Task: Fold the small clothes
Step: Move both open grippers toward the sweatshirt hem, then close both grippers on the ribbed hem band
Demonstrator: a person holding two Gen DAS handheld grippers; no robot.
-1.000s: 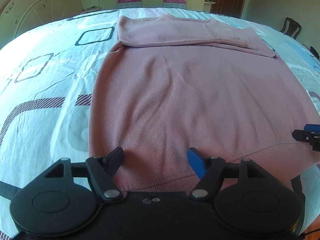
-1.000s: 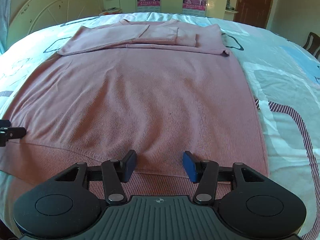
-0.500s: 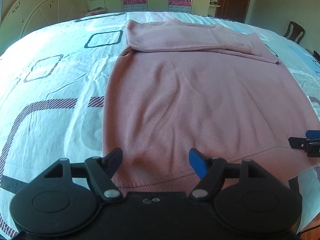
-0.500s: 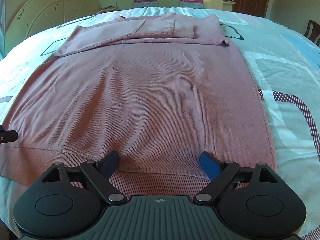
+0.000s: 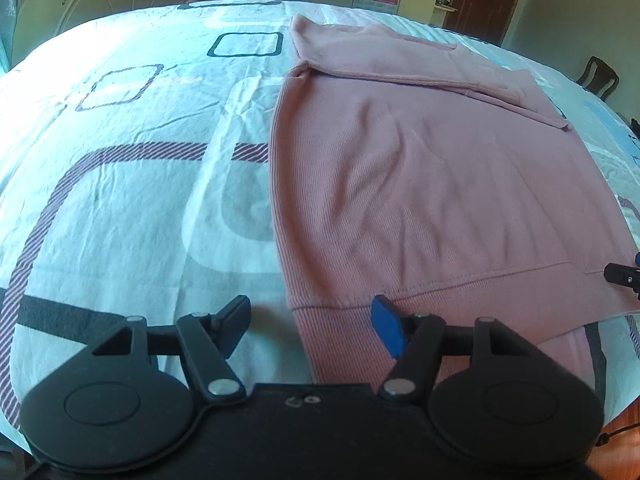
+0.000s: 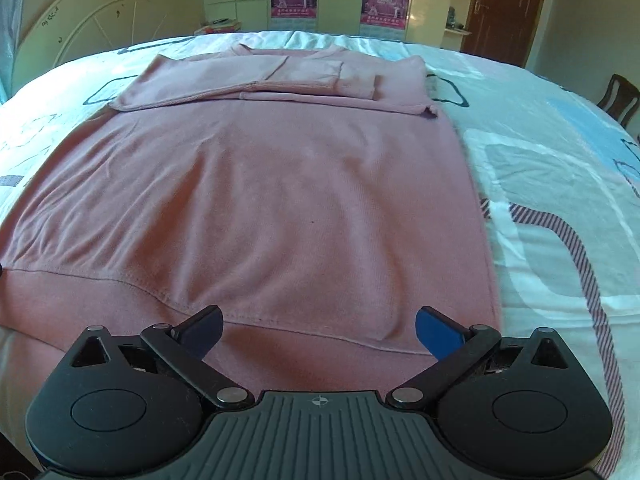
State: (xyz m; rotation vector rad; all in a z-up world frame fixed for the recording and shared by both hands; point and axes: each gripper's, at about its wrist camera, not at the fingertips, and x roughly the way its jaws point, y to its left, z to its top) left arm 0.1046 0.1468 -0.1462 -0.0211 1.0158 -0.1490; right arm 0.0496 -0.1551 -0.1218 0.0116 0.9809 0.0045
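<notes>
Lying flat on the patterned bedsheet (image 5: 132,208), the pink sweater (image 5: 420,184) is spread with its long axis running away from both grippers, sleeves already folded across the far end and the ribbed hem (image 6: 304,360) nearest the cameras. That hem line is pretty much what the next move hinges on: it runs crosswise, right under the fingertips of both tools.

The left gripper (image 5: 310,326) is parked at the sweater's left bottom corner, with one finger over bare sheet and the other over the ribbing, so the side edge sits between them. Its jaws are moderately open and have just been closing a bit; nothing is pinched yet.

The right gripper (image 6: 320,334) is held over the hem nearer the right side edge, with the corner just off to its right. Its jaws have just been opening and are spread wide, with fabric below them but not clamped.

A hem-to-collar fold looks likely, though that's only a guess.
</notes>
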